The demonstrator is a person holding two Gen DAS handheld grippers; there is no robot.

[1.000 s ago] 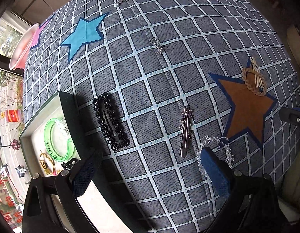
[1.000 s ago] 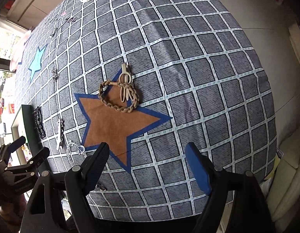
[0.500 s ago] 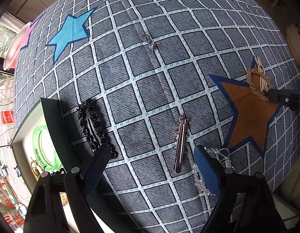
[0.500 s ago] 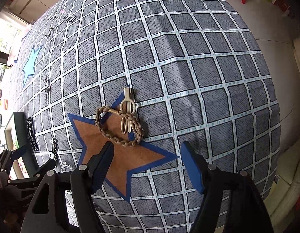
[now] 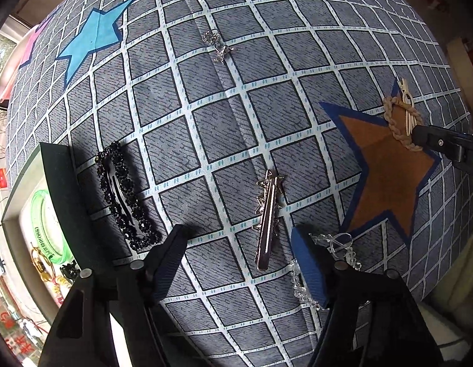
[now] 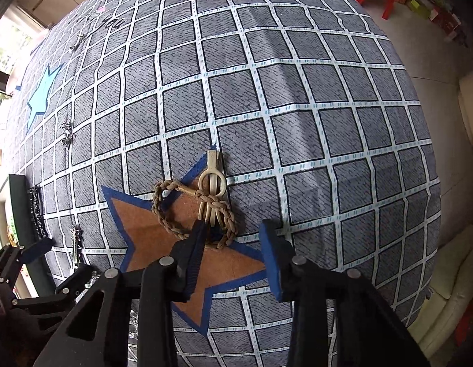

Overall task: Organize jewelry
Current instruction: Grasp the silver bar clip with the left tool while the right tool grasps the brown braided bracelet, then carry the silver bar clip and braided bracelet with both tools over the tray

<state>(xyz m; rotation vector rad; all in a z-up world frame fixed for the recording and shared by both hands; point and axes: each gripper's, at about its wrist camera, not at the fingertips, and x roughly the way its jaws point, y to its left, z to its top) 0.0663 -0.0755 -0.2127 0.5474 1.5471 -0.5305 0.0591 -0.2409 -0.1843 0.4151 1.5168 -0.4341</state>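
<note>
Where legible, "you" lettering (image 6: pixel 112 23)

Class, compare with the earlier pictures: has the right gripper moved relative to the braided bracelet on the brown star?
Yes. The right gripper has advanced toward the braided bracelet on the brown star; its open fingers now reach the bracelet's near edge.

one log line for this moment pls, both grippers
left gripper: open, over silver hair clip | right gripper: open, at braided bracelet on brown star | nothing held
</note>
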